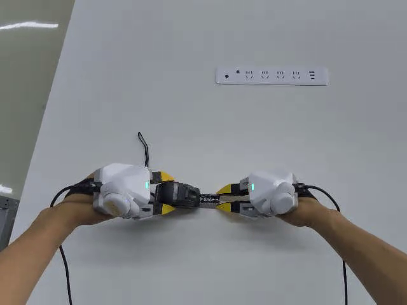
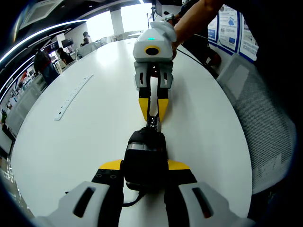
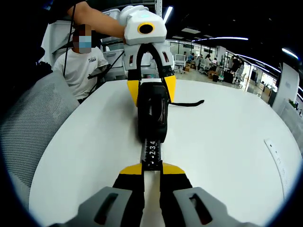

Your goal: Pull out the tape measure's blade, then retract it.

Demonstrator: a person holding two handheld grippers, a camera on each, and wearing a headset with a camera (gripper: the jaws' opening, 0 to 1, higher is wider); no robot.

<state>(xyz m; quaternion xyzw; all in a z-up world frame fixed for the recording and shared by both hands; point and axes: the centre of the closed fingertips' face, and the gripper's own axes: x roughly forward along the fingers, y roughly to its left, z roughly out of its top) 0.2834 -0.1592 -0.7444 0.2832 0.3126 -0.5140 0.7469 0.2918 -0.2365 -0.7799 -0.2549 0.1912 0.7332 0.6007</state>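
On the white tabletop [image 1: 191, 95] a white power strip [image 1: 272, 75] lies flat. The black tape measure [image 1: 178, 194] sits well apart from it, nearer the person and off towards the strip's left end in the head view. The left hand-held gripper [image 1: 166, 192] is clamped on the tape measure's case, one yellow-tipped jaw on each flat side. The left gripper view shows the case [image 2: 146, 161] wedged between that hand-held gripper's own jaws [image 2: 145, 164]. A short stretch of blade [image 1: 208, 199] runs out of the case on the side away from the left hand-held gripper, roughly in line with the power strip's length. The right hand-held gripper [image 1: 224, 198] has its jaws pinched together on the blade's end. In the right gripper view the blade [image 3: 152, 150] shows the numbers 2, 3 and 4 just ahead of the closed jaws [image 3: 152, 169], with the case [image 3: 152, 111] beyond it. The two hand-held grippers face each other tip to tip, both on the near side of the power strip. A thin black strap [image 1: 145, 147] trails from the case across the tabletop towards the power strip's side. I cannot tell whether the case touches the tabletop or is held just above it. The person's left hand [image 1: 76, 206] and right hand [image 1: 305, 210] each grip one tool.
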